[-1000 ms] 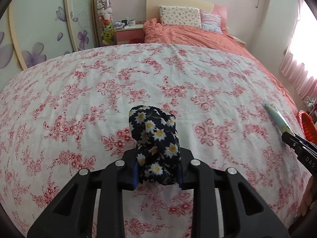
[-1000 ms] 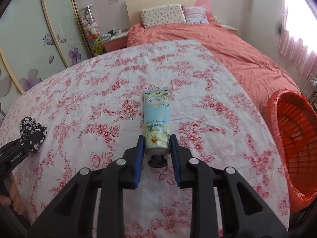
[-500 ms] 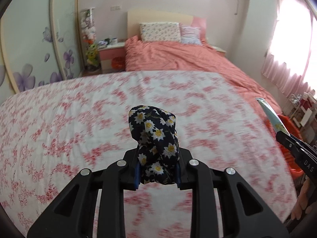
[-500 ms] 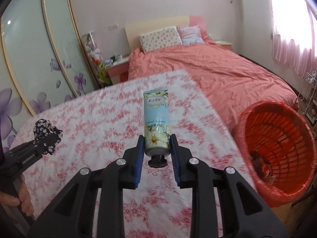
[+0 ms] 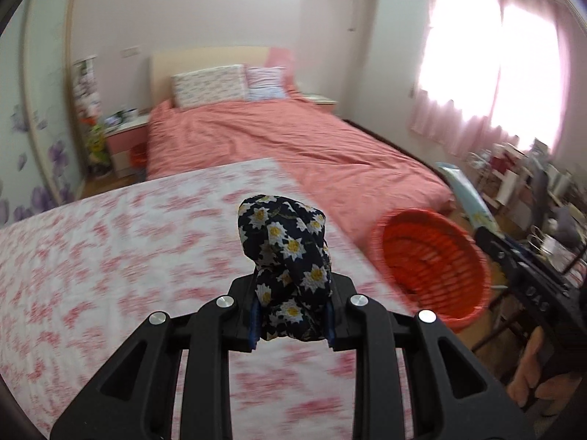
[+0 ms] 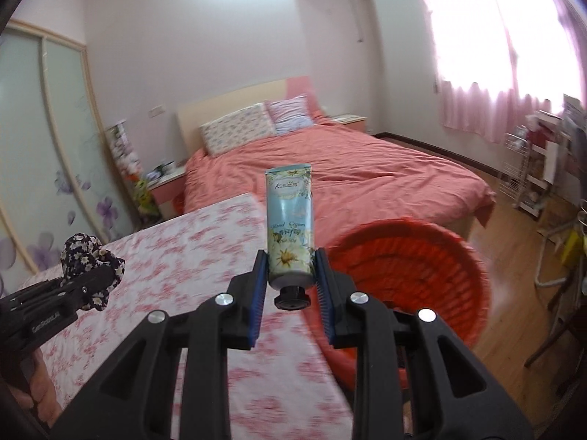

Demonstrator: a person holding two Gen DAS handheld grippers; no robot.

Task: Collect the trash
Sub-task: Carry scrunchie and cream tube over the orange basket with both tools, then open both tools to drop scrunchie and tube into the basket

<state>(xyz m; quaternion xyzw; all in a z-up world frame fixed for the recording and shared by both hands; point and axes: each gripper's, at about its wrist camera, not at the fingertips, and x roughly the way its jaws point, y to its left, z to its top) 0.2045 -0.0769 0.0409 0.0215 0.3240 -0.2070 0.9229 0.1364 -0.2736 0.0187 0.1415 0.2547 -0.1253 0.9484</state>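
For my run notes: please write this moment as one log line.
left gripper: shut on floral scrunchie | right gripper: shut on hand cream tube | red basket: ahead

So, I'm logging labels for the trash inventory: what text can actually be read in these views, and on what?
"Hand Cream": on the pale blue tube held in the right gripper.
Script brand line near the tube's top: too small to read.
Lettering on the left gripper's black body: blurred, unreadable.

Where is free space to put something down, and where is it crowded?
Free: the floral cloth between the left gripper and the wardrobe side; also the salmon bedspread below the pillows. Crowded: the shelves by the window. The red basket stands beside the cloth's edge.
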